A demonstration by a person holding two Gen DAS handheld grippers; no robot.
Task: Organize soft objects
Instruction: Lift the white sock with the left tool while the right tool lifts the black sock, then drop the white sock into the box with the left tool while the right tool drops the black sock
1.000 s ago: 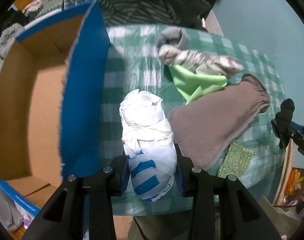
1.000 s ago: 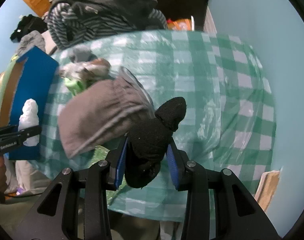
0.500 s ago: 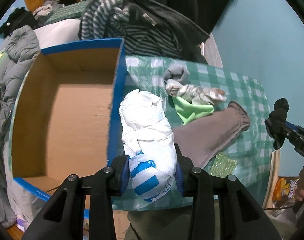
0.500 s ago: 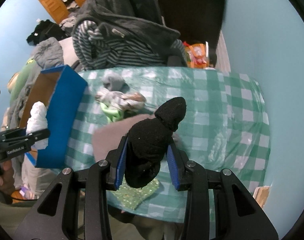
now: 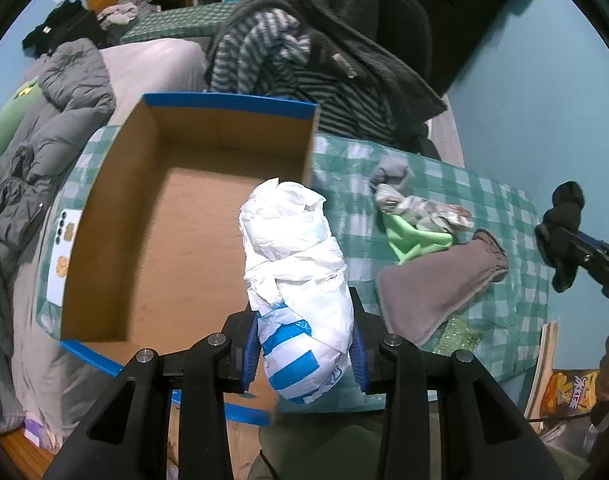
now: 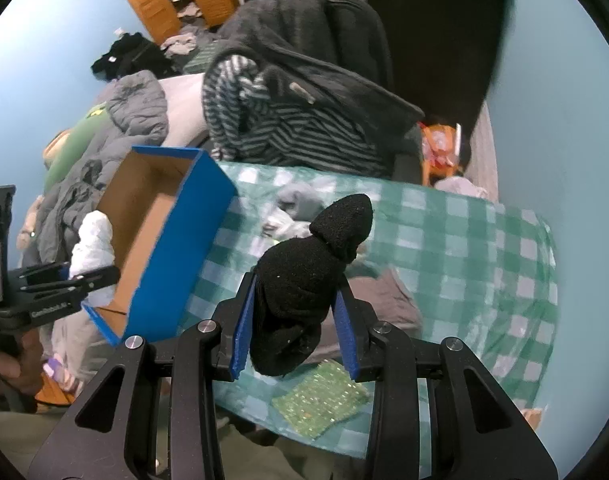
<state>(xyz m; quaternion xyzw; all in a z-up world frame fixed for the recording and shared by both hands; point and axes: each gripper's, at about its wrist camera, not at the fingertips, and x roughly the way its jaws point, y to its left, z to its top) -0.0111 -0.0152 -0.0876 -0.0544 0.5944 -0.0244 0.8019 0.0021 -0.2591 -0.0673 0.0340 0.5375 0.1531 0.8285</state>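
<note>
My left gripper (image 5: 304, 350): clamped on white plastic bundle (image 5: 300, 280), above cardboard box (image 5: 116, 216). Beside it: checked tablecloth (image 5: 504, 312), grey cloth (image 5: 436, 284), green cloth (image 5: 414, 238).

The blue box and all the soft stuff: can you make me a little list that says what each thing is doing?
left gripper: shut on the white plastic bag bundle, held up by the box
right gripper: shut on the black sock
blue cardboard box: open, nothing seen inside
brown cloth: flat on the checked tablecloth
green cloth: under a crumpled grey rag
sparkly green pad: near the table edge
</note>
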